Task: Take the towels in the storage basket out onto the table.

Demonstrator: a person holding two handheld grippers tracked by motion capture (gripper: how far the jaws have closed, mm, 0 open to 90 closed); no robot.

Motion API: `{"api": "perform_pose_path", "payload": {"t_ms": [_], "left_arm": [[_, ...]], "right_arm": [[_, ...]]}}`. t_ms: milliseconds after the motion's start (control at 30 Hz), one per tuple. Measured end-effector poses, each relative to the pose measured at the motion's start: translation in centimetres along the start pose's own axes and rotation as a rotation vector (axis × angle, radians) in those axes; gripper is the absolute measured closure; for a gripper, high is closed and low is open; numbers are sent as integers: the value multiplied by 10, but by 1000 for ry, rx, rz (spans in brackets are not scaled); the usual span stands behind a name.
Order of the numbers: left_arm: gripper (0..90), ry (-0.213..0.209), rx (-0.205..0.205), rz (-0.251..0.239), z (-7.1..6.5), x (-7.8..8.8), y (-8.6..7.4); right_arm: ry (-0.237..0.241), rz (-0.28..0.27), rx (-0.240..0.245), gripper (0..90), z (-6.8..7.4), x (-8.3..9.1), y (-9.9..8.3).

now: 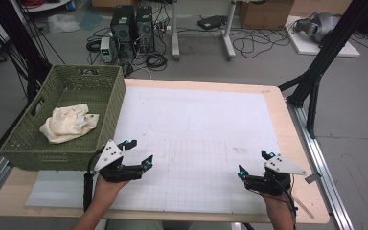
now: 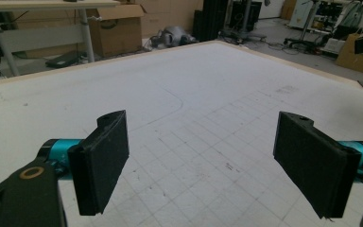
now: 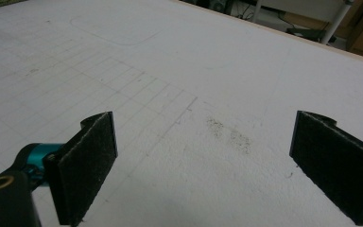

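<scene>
Two hand-held grippers: both low over the near edge of the tabletop (image 1: 287, 120), nothing between the jaws of either.
Left hand-held gripper (image 1: 139, 153): at 7 o'clock on the white mat (image 1: 196, 139), jaws wide apart, just beside the near right corner of the basket (image 1: 103, 120).
Right hand-held gripper (image 1: 254, 165): at 5 o'clock on the mat, jaws wide apart, well apart from the basket.
High view alone: green woven basket at 9 o'clock, overhanging the tabletop's left edge, with a crumpled cream cloth (image 1: 69, 123) lying inside; grey three-cornered plates on top of both grippers; forearms entering from 6 o'clock.
Left gripper view alone: rough black pads (image 2: 106, 158) with teal fittings behind them, a curved pencil line on the mat, cardboard boxes (image 2: 118, 30) at 12 o'clock beyond the far edge.
Right gripper view alone: fuzzy, slightly frayed pads (image 3: 87, 165), a smudge of dark specks (image 3: 229, 135) on the mat between them.
Mat: matte white sheet, faintly scuffed, printed with a thin grid across its near half.
Tabletop: pale wood, rounded corners, bare rim showing around the mat.
Nearest thing: the basket with the cloth, untouched by either gripper.
</scene>
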State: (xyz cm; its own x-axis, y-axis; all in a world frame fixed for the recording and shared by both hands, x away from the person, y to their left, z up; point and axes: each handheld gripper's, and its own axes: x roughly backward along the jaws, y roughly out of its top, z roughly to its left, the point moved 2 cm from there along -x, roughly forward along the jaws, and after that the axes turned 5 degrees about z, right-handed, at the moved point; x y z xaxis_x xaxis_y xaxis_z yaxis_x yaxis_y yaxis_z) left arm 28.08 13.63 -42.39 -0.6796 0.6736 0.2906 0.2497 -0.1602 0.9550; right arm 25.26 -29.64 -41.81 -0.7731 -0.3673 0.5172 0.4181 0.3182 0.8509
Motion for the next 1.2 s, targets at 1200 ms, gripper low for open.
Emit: {"api": "perform_pose_path", "payload": {"t_ms": [1200], "left_arm": [[184,-10,4,0,0,5,9]], "right_arm": [[52,-8,-38,75,1,-2,0]]}}
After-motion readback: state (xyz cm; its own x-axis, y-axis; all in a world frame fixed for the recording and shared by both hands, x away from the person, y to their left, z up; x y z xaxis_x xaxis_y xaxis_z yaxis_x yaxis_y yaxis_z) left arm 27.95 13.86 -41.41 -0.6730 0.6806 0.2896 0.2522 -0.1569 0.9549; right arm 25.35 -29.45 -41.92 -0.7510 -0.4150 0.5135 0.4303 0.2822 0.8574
